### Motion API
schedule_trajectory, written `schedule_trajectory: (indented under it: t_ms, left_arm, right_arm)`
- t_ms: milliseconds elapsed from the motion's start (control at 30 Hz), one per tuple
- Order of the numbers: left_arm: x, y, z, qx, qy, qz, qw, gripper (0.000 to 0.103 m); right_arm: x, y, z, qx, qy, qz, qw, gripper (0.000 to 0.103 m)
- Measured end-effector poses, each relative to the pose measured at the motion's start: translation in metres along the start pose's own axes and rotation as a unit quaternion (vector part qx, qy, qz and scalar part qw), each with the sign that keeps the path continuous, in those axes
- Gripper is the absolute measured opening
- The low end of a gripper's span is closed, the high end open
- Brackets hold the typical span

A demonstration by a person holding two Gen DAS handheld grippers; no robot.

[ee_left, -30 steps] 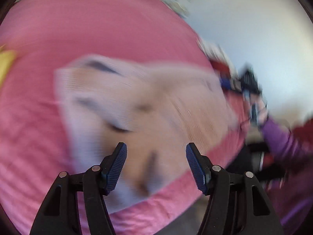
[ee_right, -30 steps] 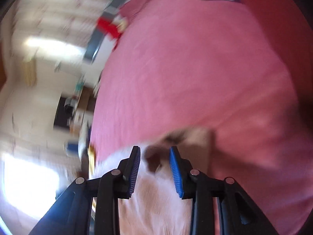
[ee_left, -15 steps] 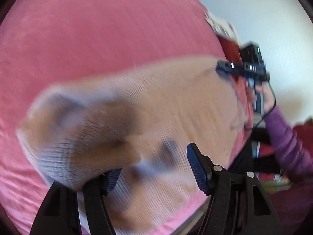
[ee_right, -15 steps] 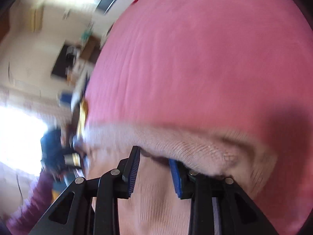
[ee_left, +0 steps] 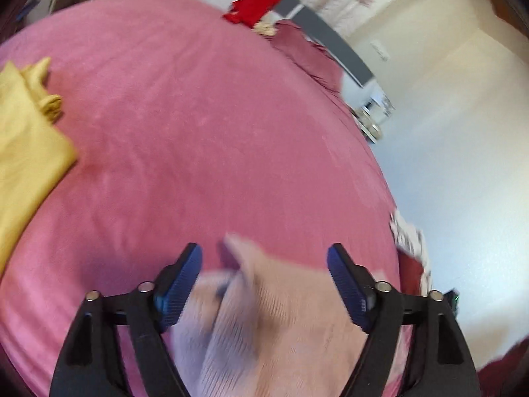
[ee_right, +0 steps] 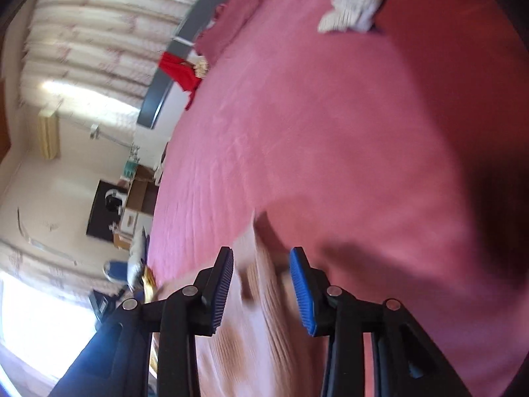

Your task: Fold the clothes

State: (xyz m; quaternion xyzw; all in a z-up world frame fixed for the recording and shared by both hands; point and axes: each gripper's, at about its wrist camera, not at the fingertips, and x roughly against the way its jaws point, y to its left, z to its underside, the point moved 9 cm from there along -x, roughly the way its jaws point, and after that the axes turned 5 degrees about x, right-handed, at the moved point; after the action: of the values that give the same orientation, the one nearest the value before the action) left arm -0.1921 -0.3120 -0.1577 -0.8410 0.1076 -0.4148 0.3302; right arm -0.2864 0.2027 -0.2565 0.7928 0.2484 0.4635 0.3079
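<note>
Two tongs opening: left tongs (ee_left: 264,274) wide, right tongs (ee_right: 261,274) narrower, neither pressing the soft, light knit sweater (ee_left: 281,324) between them. Take its 12 o'clock edge.

A pink bedspread (ee_left: 205,139) fills nearly everything ahead of my jaws, lightly ribbed and sunlit. Beyond its far edge runs a grey headboard (ee_left: 324,29), with pale patterned curtains (ee_right: 99,26) behind it. To the right of my left jaws the bed drops off to a light floor (ee_left: 463,192) and a cream wall (ee_left: 439,76). To the left of my right jaws the same wall carries on, a small yellowish unit (ee_right: 49,137) mounted on it. Lower on that side stand a dark cabinet (ee_right: 99,211) and a cardboard box (ee_right: 139,195), blurred. A bright window (ee_right: 36,324) glares at the lower left, washing out what is near it.
</note>
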Motion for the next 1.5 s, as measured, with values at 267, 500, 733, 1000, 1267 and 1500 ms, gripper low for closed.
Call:
schedule_trajectory:
  t_ms: [267, 500, 733, 1000, 1267, 1500]
  left_arm:
    - [0.029, 0.017, 0.115, -0.076, 0.12, -0.011, 0.9898, 0.08]
    - [0.024, 0.021, 0.165, -0.13, 0.133, -0.067, 0.9802, 0.08]
    - [0.027, 0.014, 0.159, -0.14, 0.117, -0.079, 0.9801, 0.08]
    - [0.038, 0.014, 0.142, -0.106, 0.088, -0.037, 0.9898, 0.08]
    - [0.015, 0.019, 0.138, -0.146, 0.108, -0.098, 0.9785, 0.023]
    - [0.054, 0.007, 0.126, -0.108, 0.088, 0.003, 0.9902, 0.017]
  right_arm:
    - [0.058, 0.015, 0.087, 0.142, 0.063, 0.026, 0.988, 0.041]
    - [0.023, 0.031, 0.108, 0.157, 0.087, 0.071, 0.981, 0.039]
    - [0.034, 0.029, 0.112, 0.147, 0.068, 0.077, 0.984, 0.01]
    - [0.039, 0.046, 0.114, 0.155, 0.056, 0.015, 0.986, 0.028]
    - [0.023, 0.03, 0.116, 0.115, 0.099, 0.033, 0.988, 0.006]
    - [0.043, 0.052, 0.107, 0.076, 0.06, -0.069, 0.993, 0.005]
